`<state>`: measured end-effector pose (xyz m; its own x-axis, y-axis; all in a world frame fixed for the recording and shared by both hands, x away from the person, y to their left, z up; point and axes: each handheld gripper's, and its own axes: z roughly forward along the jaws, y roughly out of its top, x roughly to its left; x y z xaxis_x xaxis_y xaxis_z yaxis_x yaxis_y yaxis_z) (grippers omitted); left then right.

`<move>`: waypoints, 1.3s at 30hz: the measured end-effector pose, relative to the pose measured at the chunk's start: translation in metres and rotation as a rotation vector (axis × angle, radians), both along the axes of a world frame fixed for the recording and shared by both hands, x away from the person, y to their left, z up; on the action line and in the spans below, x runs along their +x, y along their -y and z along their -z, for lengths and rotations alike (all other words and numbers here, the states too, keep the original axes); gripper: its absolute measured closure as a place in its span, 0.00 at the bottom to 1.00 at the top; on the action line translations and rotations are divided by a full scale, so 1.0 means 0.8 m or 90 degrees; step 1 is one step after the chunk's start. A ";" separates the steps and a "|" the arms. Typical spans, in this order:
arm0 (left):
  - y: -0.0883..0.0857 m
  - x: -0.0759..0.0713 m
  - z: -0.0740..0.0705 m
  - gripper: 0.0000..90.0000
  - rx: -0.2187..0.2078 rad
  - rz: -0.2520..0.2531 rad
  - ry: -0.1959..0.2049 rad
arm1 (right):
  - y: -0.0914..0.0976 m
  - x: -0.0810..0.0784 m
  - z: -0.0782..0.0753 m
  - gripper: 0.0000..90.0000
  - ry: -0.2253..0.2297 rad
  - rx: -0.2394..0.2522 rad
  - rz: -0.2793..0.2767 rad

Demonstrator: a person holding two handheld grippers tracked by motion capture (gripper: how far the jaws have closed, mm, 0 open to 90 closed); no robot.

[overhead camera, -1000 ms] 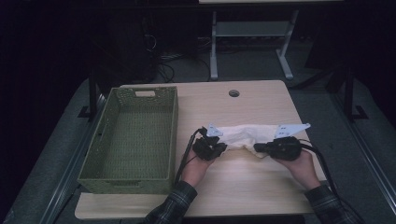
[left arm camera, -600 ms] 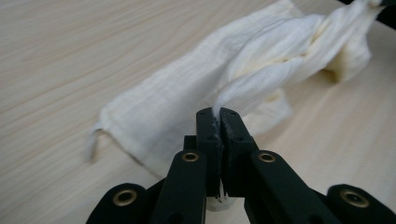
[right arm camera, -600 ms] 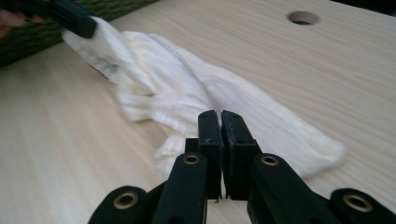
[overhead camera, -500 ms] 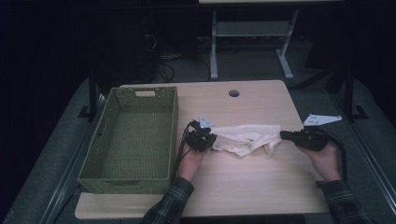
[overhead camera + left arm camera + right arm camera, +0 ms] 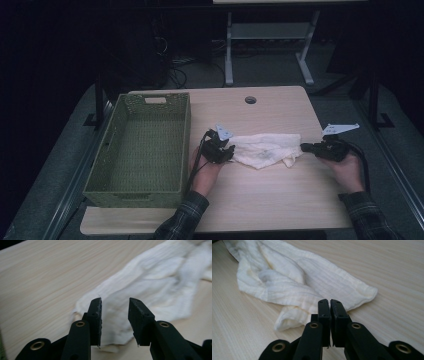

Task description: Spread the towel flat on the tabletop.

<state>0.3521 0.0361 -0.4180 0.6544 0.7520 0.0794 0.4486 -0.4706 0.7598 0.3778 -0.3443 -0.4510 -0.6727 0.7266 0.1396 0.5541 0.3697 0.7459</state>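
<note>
1. High view cuts both forearms off at the bottom edge; the room behind the table (image 5: 260, 200) is too dark to read beyond a metal frame (image 5: 267, 35) and cables.
2. Pale wood-grain table; a green woven basket (image 5: 145, 145) stands at its left.
3. A crumpled white ribbed cloth (image 5: 265, 149) lies mid-table between the grippers.
4. Left gripper (image 5: 115, 312): jaws just opened, spread over the cloth's end.
5. Right gripper (image 5: 329, 312): jaws pressed together, empty, just beside the cloth's other end.

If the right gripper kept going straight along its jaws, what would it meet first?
Most likely the white cloth: the right gripper, jaws shut and empty, points at the cloth's near end, apparently just short of it.
</note>
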 end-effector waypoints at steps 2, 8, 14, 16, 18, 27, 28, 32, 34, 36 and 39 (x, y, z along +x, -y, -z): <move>0.008 -0.009 -0.002 0.70 -0.008 0.032 0.000 | 0.000 0.001 0.002 0.97 -0.002 -0.007 0.002; 0.031 -0.009 0.024 0.72 0.007 0.115 -0.063 | 0.001 0.001 0.003 0.97 -0.001 -0.004 0.000; 0.047 0.002 0.050 0.70 0.031 0.140 -0.089 | 0.002 0.001 0.003 0.97 -0.001 -0.003 -0.002; 0.050 0.005 0.057 0.74 0.050 0.142 -0.087 | 0.002 0.002 0.004 0.97 -0.001 -0.003 -0.002; 0.050 0.008 0.056 0.90 0.054 0.142 -0.085 | 0.001 0.001 0.004 0.97 -0.001 -0.002 -0.003; 0.038 -0.006 0.010 0.99 -0.029 0.175 -0.127 | 0.004 0.000 0.002 0.97 0.001 0.002 -0.002; 0.037 -0.006 0.002 0.99 -0.042 0.180 -0.122 | 0.005 0.000 0.002 0.97 0.003 0.003 -0.001; 0.039 0.006 -0.012 0.99 -0.051 0.182 -0.102 | 0.004 0.001 0.002 0.97 0.002 0.001 -0.001; 0.040 0.017 -0.004 0.99 -0.047 0.173 -0.111 | 0.003 0.001 0.001 0.97 0.001 -0.001 0.001; 0.042 0.029 0.012 0.99 -0.043 0.169 -0.124 | 0.003 0.001 0.002 0.97 0.005 -0.003 -0.002; 0.045 0.043 0.034 0.99 -0.027 0.156 -0.135 | 0.002 0.001 0.002 0.97 0.003 -0.002 -0.002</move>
